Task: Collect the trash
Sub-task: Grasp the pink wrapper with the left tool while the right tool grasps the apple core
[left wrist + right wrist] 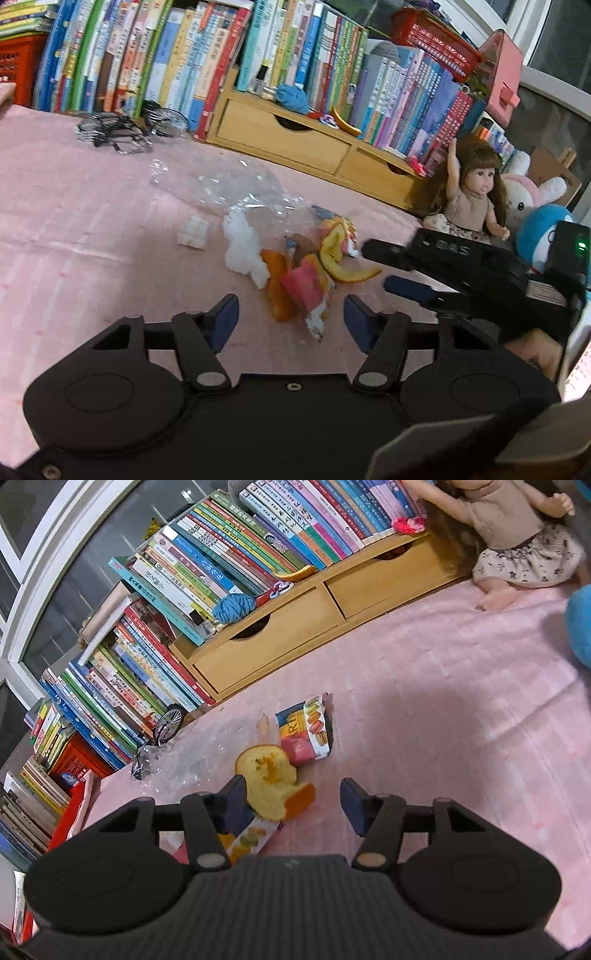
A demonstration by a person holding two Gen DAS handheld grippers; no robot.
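Left gripper point(291, 316): jaws parted, nothing pressed between the blue pads; I see it poised low over the pink cloth point(92, 229), with the near end of a pink snack wrapper point(306, 291) lying in the gap.

Right gripper point(293, 800): jaws parted, no grip. A piece of orange peel point(271, 779) sits between the fingers, touching or just beside the left one; I cannot tell which.

Trash, as I see it from the left wrist: crumpled white tissue point(243, 247), orange peel strips, wrappers, all heaped together with a clear plastic bag point(236, 188) lying over and behind the heap. A small white block point(192, 232) lies apart, to the left of the tissue.

Trash, right wrist: a printed macaron packet point(308, 731) just beyond the peel; a second wrapper point(251, 840) under the left finger.

Surroundings: wooden drawer shelf point(295, 136) loaded with books point(147, 55); doll point(469, 195) seated at its right end; plush toys beside her.
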